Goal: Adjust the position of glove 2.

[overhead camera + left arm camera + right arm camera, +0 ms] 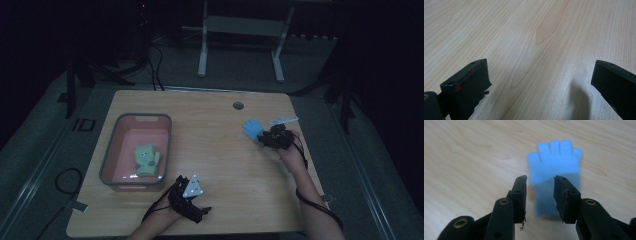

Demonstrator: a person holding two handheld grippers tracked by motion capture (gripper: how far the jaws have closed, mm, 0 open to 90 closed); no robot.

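Right, right tongs [540,195]: jaws part open, straddling the cuff end of the blue glove [555,170], which lies flat on the tabletop [461,157] in the centre of the right gripper view, fingers pointing to the top of the frame. Whether the jaw tips touch it yet, can't tell; there's a gap on each side, so no grip so far.

To do it well, I'd say:
- drop the tips onto the tabletop before closing, since the glove is thin and limp and a high pinch will slide off
- bite the cuff, not the fingers
- close fully and lift straight up

In the high view the right tongs [265,137] and glove [252,128] sit right of centre, near a pale strip [283,120] at the tabletop's right edge. Keep clear of it.

Left tongs [539,82]: jaws wide, nothing between them, bare wood below. In the high view they rest at lower centre [192,200], just beside the bin [167,150].

That bin, at left of frame, holds a green glove [146,159], so it's the likely drop spot. Carry high over its rim, then release inside.
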